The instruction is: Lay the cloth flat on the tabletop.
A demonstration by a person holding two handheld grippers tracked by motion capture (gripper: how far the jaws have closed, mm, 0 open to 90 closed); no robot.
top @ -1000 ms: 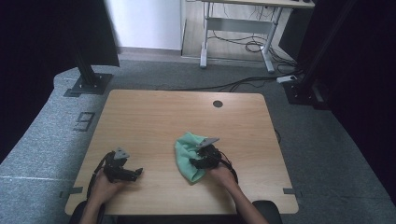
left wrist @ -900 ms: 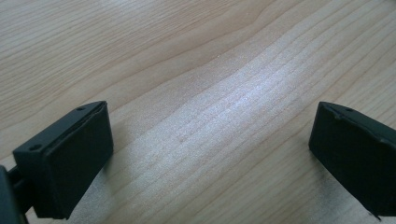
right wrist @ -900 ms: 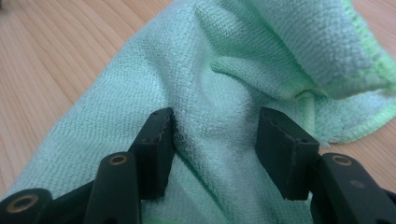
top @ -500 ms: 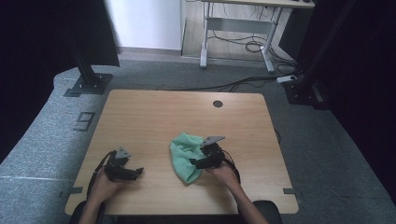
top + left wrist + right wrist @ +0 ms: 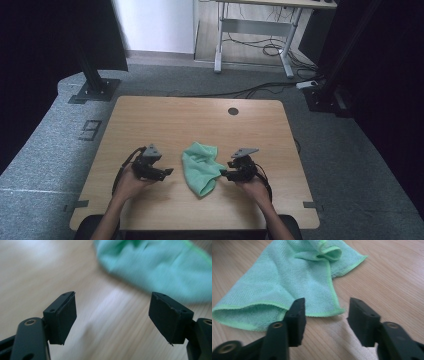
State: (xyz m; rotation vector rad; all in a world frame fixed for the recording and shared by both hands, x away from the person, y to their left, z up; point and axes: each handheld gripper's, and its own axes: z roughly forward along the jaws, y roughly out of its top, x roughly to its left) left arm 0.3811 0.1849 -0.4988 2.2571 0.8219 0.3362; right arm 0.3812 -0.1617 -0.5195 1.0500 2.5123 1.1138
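Both grippers, left [image 5: 167, 172] and right [image 5: 224, 175], gape empty with jaws just closing, flanking my crumpled green microfiber cloth [image 5: 201, 167] at frame center, folding unstarted.

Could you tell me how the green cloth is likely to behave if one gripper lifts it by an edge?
The green cloth lies crumpled with soft folds, so it would probably droop limply. Its thin hemmed edge suggests it is light. The nubbly weave should grip rather than slip, and a push across the wooden table would likely bunch it.
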